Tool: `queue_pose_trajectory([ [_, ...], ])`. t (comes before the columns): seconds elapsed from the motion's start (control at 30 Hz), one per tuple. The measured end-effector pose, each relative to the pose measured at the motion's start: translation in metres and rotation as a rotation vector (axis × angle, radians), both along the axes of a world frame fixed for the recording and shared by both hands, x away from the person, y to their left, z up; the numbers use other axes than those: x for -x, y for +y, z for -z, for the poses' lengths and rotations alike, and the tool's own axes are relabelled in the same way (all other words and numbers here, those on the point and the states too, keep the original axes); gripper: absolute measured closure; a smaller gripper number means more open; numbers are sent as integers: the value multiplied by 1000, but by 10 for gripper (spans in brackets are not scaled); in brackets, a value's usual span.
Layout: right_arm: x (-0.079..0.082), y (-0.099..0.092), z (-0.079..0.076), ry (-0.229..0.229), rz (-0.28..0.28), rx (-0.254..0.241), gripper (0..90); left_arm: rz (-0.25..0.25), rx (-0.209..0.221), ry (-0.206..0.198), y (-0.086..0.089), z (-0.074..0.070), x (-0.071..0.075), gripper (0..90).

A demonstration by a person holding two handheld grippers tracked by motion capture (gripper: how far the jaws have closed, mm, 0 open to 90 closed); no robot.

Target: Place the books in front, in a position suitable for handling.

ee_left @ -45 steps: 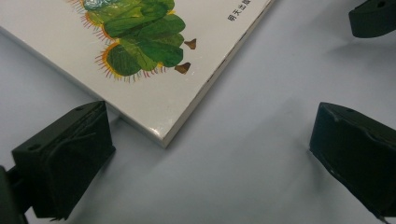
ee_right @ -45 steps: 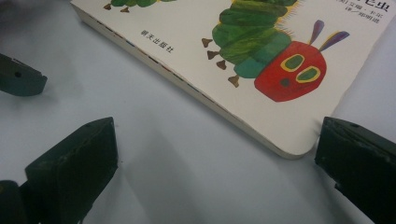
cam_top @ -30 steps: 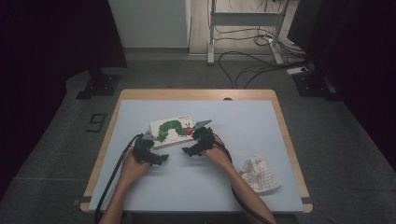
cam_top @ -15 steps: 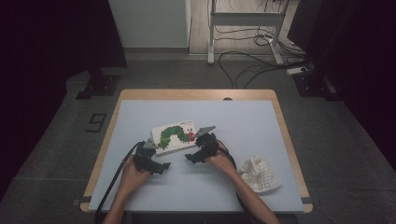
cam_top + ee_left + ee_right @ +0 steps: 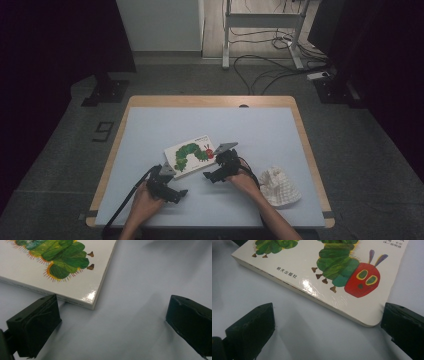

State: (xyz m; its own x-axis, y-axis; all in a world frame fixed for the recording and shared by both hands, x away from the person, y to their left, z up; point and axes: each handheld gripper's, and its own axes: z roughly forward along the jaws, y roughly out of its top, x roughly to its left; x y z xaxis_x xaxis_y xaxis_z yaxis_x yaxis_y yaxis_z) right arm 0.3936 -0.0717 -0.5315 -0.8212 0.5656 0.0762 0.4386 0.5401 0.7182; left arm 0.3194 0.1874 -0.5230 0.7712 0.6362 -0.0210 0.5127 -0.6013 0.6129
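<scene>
The picture book (image 5: 194,154) is lying flat and closed on the table (image 5: 260,125), just below centre of the high view, caterpillar cover up. The left gripper (image 5: 172,192) is sitting at the book's lower-left corner — fingers (image 5: 35,325) spread apart, holding nothing, one finger close beside the cover's edge. The right gripper (image 5: 214,176) is resting just off the book's lower-right corner — fingers (image 5: 252,327) also apart and empty, with the rounded corner lying near one finger. A white knitted cloth (image 5: 278,186) is lying at lower right, well apart.

The book (image 5: 192,155) lies mid-table (image 5: 300,200), with the cloth (image 5: 278,186) at its right.
</scene>
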Motion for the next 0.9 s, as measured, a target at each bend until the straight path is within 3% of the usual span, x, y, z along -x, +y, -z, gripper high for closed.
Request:
queue_pose_trajectory([
  [0.1,2,0,0,-15,-11,14,0,22,2,-25,6,-3,-2,0],
  [0.27,1,-2,-2,-15,-23,7,18,-55,44,-65,30,-15,-14,0],
  [0.43,-3,-2,-7,-16,-30,-8,34,-139,9,-99,52,-19,-27,0],
  [0.73,-14,1,-10,-11,-25,-4,37,-130,-27,-65,51,0,-44,0],
  [0.9,-19,-1,-10,-10,-28,-2,38,-127,-6,-61,50,2,-45,0],
])
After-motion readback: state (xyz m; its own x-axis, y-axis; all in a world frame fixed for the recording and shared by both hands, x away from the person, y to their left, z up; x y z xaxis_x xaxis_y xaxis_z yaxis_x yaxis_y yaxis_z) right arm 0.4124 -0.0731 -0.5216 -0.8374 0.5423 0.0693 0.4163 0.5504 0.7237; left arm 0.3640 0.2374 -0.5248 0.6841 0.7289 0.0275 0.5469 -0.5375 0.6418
